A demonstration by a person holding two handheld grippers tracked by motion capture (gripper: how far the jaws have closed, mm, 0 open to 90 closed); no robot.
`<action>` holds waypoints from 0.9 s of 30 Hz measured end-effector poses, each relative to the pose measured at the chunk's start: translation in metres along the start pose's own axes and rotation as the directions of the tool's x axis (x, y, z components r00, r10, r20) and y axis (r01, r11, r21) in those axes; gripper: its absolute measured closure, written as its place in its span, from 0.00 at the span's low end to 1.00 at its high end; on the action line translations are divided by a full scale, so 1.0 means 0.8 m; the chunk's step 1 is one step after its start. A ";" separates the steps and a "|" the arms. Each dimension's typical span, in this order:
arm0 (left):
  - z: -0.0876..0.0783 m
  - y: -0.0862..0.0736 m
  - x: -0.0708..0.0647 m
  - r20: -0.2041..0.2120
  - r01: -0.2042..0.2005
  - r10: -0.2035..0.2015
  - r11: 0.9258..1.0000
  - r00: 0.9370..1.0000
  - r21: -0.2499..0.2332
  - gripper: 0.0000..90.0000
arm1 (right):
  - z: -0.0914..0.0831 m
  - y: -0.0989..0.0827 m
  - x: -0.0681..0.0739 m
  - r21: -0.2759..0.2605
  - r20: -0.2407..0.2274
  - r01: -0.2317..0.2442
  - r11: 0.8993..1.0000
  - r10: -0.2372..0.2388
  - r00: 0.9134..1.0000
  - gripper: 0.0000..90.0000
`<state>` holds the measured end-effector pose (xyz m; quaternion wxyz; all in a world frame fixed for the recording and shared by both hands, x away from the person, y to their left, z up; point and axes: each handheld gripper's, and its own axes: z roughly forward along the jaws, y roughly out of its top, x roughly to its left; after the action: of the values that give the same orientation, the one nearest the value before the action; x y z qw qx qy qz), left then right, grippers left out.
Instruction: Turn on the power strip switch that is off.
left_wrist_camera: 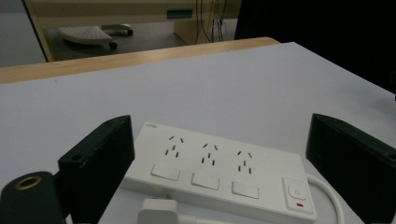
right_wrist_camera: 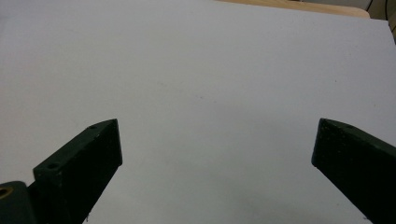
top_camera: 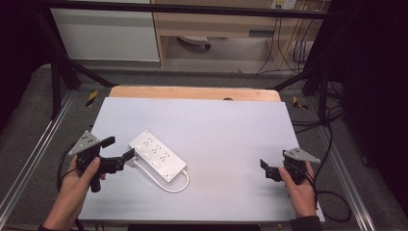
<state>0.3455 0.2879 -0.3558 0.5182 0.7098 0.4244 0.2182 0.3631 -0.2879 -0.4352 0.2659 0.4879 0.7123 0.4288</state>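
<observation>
A white power strip (top_camera: 157,155) with three sockets lies at an angle on the left half of the white table (top_camera: 221,125). Its white cable (top_camera: 168,185) loops along the strip's near side, and the plug (left_wrist_camera: 156,212) rests loose against the strip's near edge. My left gripper (top_camera: 119,147) is open just left of the strip; in the left gripper view, the strip (left_wrist_camera: 219,172) lies between the spread jaws, untouched. My right gripper (top_camera: 273,160) is open near the table's right front, and in its own view this gripper (right_wrist_camera: 217,133) has bare table between its fingers.
A wooden strip (top_camera: 192,92) borders the table's far edge. Black frame posts (top_camera: 55,82) stand at both back corners. Cables (top_camera: 332,144) trail on the floor to the right. A cabinet (top_camera: 207,24) stands behind the table.
</observation>
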 end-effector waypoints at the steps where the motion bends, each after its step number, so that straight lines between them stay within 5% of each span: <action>1: -0.003 -0.001 0.002 -0.006 0.004 -0.004 1.000 1.000 -0.008 0.09 | 0.000 0.000 0.000 0.000 0.000 0.000 1.000 0.000 1.000 0.02; 15: -0.034 -0.035 0.036 -0.058 0.061 -0.062 0.998 0.996 -0.017 0.09 | 0.001 -0.001 0.001 0.009 0.000 0.005 1.000 -0.005 1.000 0.02; 22: -0.033 -0.077 0.049 -0.075 0.091 -0.088 0.995 0.993 0.028 0.10 | 0.002 -0.001 0.001 0.016 -0.003 0.000 1.000 0.000 1.000 0.02; 27: -0.026 -0.108 0.046 -0.072 0.090 -0.084 0.992 0.994 0.087 0.13 | 0.012 -0.006 0.001 0.070 0.021 0.006 0.998 -0.008 1.000 0.03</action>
<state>0.3174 0.3391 -0.4323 0.4798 0.7053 0.4819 0.2003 0.3688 -0.2846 -0.4440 0.2580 0.4990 0.7256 0.3975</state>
